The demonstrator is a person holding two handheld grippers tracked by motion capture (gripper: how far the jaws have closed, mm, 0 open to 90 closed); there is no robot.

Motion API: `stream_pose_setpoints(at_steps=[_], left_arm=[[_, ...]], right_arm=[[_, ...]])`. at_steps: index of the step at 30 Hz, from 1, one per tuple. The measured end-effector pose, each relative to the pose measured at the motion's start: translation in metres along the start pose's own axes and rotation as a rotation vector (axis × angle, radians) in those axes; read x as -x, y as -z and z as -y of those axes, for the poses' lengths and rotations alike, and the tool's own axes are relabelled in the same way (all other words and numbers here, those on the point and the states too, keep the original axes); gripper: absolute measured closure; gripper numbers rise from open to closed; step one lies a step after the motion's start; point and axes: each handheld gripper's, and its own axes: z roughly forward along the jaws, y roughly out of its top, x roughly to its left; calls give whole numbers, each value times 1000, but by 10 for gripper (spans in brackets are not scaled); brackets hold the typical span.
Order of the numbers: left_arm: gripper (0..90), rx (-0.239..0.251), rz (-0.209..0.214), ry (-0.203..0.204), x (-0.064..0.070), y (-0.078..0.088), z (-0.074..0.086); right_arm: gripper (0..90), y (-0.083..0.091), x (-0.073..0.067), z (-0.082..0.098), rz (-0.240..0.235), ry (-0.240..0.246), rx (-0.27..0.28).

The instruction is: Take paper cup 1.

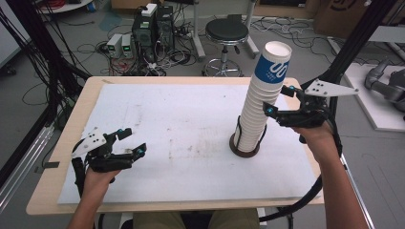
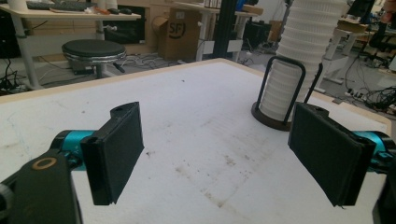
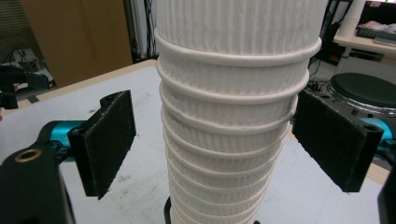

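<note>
A tall stack of white ribbed paper cups (image 1: 258,112) stands in a dark wire holder (image 1: 245,148) right of the table's middle; the top cup (image 1: 273,64) bears a blue band. My right gripper (image 1: 278,99) is open around the upper part of the stack (image 3: 229,116), one pad (image 3: 109,140) on each side with a gap to the cups. My left gripper (image 1: 134,141) rests open near the front left of the white mat, nothing between its jaws. In the left gripper view the stack (image 2: 306,51) and holder (image 2: 280,93) stand far off beyond that gripper (image 2: 215,158).
A white mat (image 1: 181,143) covers most of the wooden table (image 1: 71,143). Behind the table, on the floor, are a black stool (image 1: 227,33), computer cases (image 1: 153,28) and loose cables. A grey machine part (image 1: 387,86) lies on a white board at the right.
</note>
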Motion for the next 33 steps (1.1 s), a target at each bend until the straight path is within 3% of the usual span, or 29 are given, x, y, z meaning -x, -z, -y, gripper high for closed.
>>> stream_pose_setpoints(at_steps=[7, 15, 20, 28, 31, 32, 33], left_arm=[[179, 9, 18, -27, 2, -8, -20], [179, 1, 47, -44, 3, -24, -36], [179, -9, 66, -50, 2, -32, -44], [179, -14, 137, -76, 7, -53, -74], [179, -12, 187, -101, 14, -69, -97], [179, -12, 187, -101, 14, -69, -97], [179, 1, 220, -103, 18, -76, -109]], right_arm=[[136, -9, 8, -8, 12, -20, -12], [134, -19, 14, -12, -38, -49, 7], [134, -21, 15, -12, -46, -42, 14], [153, -17, 17, -9, -61, -62, 28], [156, -15, 17, -8, -66, -71, 30], [157, -14, 17, -8, -66, -71, 28], [157, -14, 18, -8, -66, -71, 27]])
